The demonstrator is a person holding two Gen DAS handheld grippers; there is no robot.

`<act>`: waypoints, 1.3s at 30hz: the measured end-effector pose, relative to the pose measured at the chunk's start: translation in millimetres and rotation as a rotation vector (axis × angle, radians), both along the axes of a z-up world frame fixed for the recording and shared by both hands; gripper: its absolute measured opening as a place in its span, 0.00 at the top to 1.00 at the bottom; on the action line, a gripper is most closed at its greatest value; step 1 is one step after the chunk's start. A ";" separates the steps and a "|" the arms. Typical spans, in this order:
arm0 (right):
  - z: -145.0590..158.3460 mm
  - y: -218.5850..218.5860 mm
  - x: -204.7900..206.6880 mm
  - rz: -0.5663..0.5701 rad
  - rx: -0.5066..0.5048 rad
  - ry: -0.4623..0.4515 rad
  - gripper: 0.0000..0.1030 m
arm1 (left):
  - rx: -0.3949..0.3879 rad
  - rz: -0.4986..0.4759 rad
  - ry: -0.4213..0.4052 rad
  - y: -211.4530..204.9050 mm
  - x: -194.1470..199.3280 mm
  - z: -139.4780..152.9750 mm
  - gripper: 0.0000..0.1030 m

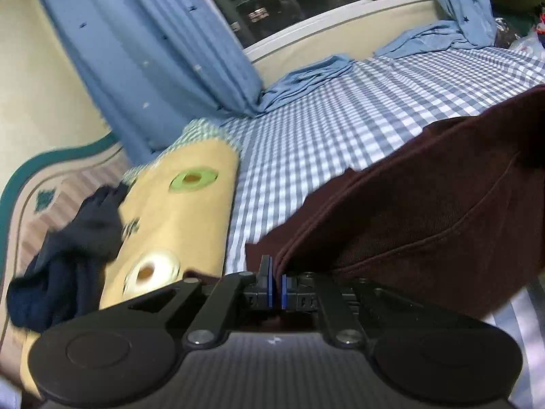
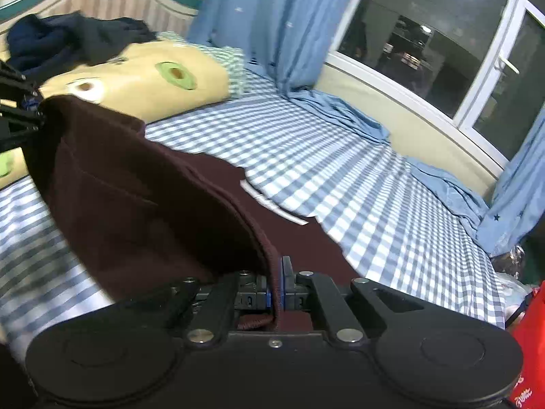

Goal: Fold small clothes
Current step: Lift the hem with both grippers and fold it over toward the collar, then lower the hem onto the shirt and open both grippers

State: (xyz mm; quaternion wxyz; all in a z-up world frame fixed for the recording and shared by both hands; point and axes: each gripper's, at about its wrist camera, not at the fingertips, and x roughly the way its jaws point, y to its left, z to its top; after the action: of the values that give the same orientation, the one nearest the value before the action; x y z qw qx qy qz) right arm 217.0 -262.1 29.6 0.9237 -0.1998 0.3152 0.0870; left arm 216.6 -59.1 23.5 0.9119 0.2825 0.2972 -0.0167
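A: While I have both hands up, tell me what you read, left to right.

B: At nine o'clock in the left wrist view there's a dark navy heap of clothes (image 1: 64, 255) on the avocado-print pillow (image 1: 180, 225). I count one pillow, and at least one other scrap of the same print beyond the left rig in the right wrist view. How many pieces are in the heap I can't tell.

A: And my left gripper (image 1: 276, 289)?

B: Its jaws are pinched nearly together on one edge of the maroon garment (image 1: 425, 211), which rises from six o'clock toward three o'clock. I'd say that's so the edge stays taut.

A: The right gripper (image 2: 276, 289)?

B: Same story: jaws closed tight on the ribbed maroon hem, cloth visibly between the pads. The garment spans from there up to ten o'clock, where the left rig holds the other end, so one garment is shared by two grippers. Its lower part lies on the checked bed sheet (image 2: 391, 204), white label showing near centre.

A: So it's partly lifted.

B: Yes, I judge you're carrying the held edge over to make a fold. Two blue curtains (image 2: 272, 24) at twelve and three o'clock, one window (image 2: 425, 51).
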 end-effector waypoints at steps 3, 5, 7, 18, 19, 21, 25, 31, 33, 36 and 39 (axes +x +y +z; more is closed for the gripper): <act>-7.3 -7.7 43.5 -0.053 0.009 0.014 0.97 | 0.012 -0.040 0.033 -12.3 52.3 -0.1 0.95; -14.5 -11.9 67.9 -0.082 0.006 0.026 0.97 | 0.011 -0.076 0.060 -18.2 84.8 -4.1 0.95; -21.9 -18.0 93.4 -0.115 0.015 0.046 0.97 | 0.012 -0.114 0.100 -21.7 118.2 -12.7 0.95; -74.1 -38.2 204.9 -0.296 0.100 0.178 0.97 | 0.018 -0.212 0.265 -36.8 234.2 -70.2 0.95; -76.5 -39.3 212.5 -0.300 0.093 0.180 0.97 | 0.018 -0.216 0.267 -41.1 242.3 -72.1 0.95; -83.0 -44.4 229.6 -0.312 0.089 0.192 0.97 | 0.012 -0.214 0.285 -47.5 257.2 -78.8 0.95; -107.7 -51.2 264.3 -0.341 0.098 0.244 0.96 | 0.015 -0.195 0.347 -56.2 287.0 -106.3 0.95; -122.6 -47.9 294.9 -0.338 0.078 0.259 0.96 | -0.040 -0.166 0.374 -47.0 313.7 -118.7 0.95; -123.7 -46.3 305.0 -0.339 0.077 0.259 0.96 | -0.040 -0.170 0.395 -47.1 322.1 -122.4 0.95; -133.7 -43.8 315.9 -0.343 0.070 0.294 0.95 | -0.050 -0.173 0.455 -45.9 331.5 -132.1 0.95; -142.8 -47.5 317.4 -0.374 0.096 0.324 0.85 | -0.083 -0.162 0.482 -38.4 332.4 -133.4 0.91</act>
State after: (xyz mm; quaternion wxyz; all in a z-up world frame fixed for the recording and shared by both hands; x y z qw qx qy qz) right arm 534.4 -309.6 -113.2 0.8695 -0.0774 0.4863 -0.0396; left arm 549.0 -97.5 -109.9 0.8212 0.2554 0.4814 -0.1690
